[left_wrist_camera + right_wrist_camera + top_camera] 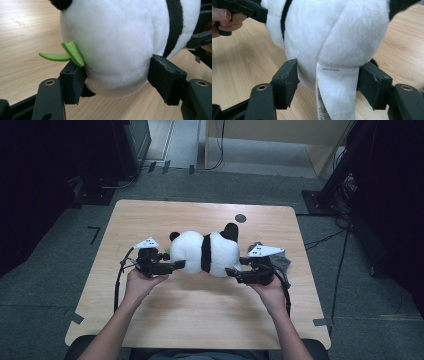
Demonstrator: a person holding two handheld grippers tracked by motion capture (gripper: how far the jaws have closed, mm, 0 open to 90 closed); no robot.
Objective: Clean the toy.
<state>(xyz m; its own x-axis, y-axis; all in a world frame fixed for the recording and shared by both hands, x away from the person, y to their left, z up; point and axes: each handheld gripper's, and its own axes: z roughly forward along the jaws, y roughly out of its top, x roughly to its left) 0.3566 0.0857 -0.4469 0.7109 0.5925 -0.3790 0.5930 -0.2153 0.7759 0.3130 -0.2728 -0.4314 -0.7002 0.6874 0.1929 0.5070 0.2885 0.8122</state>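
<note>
Plush panda [205, 252] lay sideways at counter [200, 315] centre. Left tongs [176, 265] clamped head end, right tongs [233, 271] clamped rump; two-ended grip spread load, prevented sag.

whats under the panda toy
The panda toy lies on the wooden table. A white label hangs from its lower end. Whatever sits directly beneath its body is covered.
</note>
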